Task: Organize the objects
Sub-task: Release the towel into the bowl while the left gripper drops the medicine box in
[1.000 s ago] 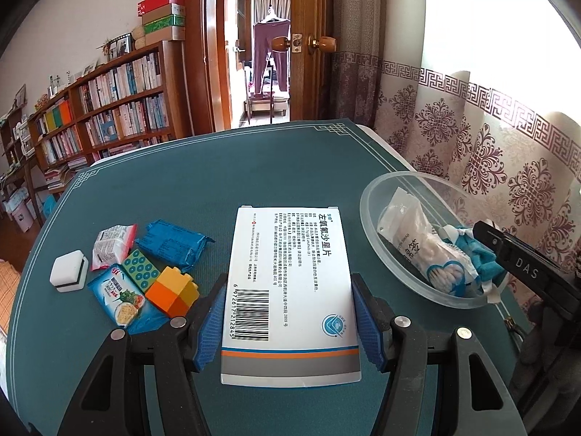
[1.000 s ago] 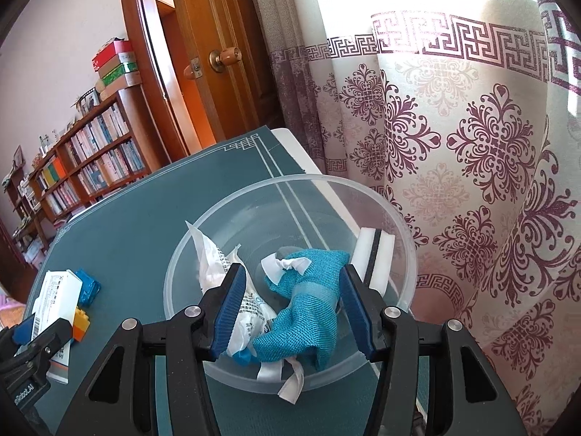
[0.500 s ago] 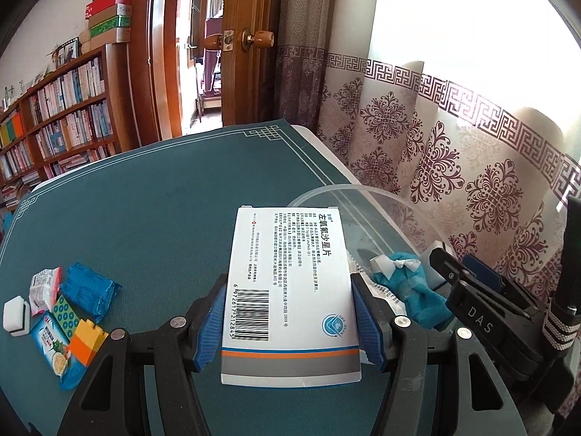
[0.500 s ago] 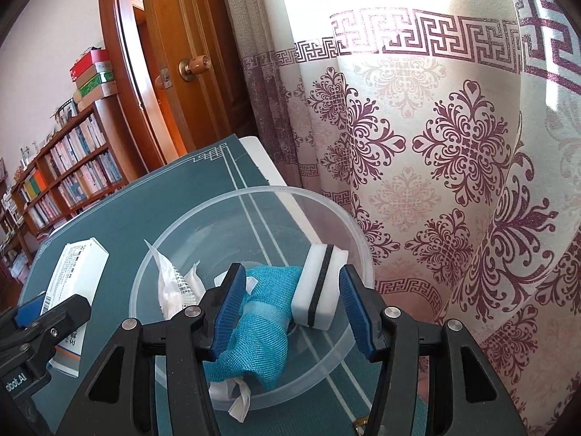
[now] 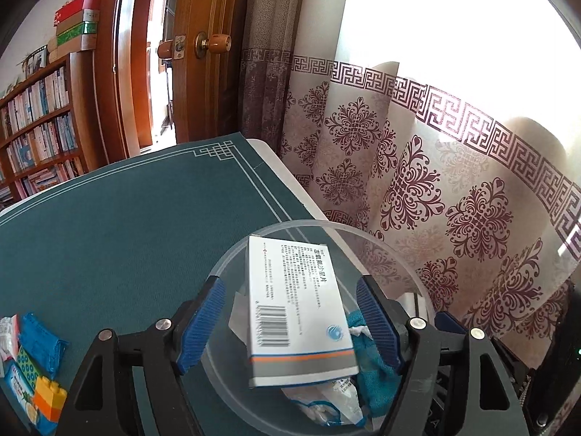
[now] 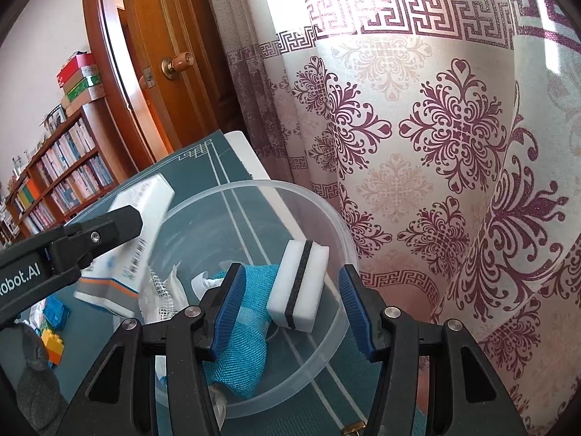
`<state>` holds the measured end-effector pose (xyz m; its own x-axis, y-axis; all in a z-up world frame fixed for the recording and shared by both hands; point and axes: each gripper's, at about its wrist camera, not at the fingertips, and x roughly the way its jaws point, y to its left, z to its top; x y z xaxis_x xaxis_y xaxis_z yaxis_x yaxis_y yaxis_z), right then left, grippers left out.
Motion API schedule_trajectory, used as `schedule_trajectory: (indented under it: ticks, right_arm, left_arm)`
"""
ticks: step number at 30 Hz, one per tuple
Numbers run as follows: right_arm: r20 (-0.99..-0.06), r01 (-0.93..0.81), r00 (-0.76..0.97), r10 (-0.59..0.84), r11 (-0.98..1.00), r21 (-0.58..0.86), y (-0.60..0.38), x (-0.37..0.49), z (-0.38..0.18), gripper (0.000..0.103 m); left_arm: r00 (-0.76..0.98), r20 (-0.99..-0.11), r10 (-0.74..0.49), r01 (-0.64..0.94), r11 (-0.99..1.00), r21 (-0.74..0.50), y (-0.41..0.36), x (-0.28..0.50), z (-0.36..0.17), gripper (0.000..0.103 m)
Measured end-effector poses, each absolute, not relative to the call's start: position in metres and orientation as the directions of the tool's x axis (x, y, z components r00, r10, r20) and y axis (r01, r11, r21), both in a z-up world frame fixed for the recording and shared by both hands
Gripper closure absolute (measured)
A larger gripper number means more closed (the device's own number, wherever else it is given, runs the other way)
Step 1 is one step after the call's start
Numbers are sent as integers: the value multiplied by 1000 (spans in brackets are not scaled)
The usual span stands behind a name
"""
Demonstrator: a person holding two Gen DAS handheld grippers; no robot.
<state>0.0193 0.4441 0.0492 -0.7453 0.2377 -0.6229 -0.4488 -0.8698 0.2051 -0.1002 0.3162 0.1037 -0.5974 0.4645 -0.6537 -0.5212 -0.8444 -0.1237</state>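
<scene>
Release is under way: left gripper [image 5: 288, 321] jaws are opening around the white printed cardboard medicine box [image 5: 296, 314] — clear of both pads, long axis pointing away, above the clear plastic bowl [image 5: 406, 254]. Right gripper [image 6: 290, 309] hovers half-open, empty.

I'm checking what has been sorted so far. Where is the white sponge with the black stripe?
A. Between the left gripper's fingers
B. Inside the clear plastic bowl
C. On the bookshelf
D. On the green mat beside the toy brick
B: the sponge leans against the inner wall of the clear plastic bowl, beside the blue cloth.
</scene>
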Motion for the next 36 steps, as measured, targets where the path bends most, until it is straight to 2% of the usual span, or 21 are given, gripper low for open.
schedule_trajectory:
  ticks: [6,15,22,36]
  right_arm:
    - [-623,-445,-746,236,-873,202,442,19,48,48]
    - [-604,-413,-765,223,-890,194,426,22,55,48]
    - [-590,-389,-780,210,-901,193,416,26,60,48]
    - [-574,-333,-800,175,-925,183,393,30,65,48]
  left_arm:
    - [-617,-661,426,-477,-871,-116,300,-102,97,18]
    - [-741,-612,278,-384,-922,45,278,-80,99,12]
    - [-791,-566,231,-359,-925,124,267,-59,104,9]
    - [-817,-550,173,-301,-942,151,236,-36,105,3]
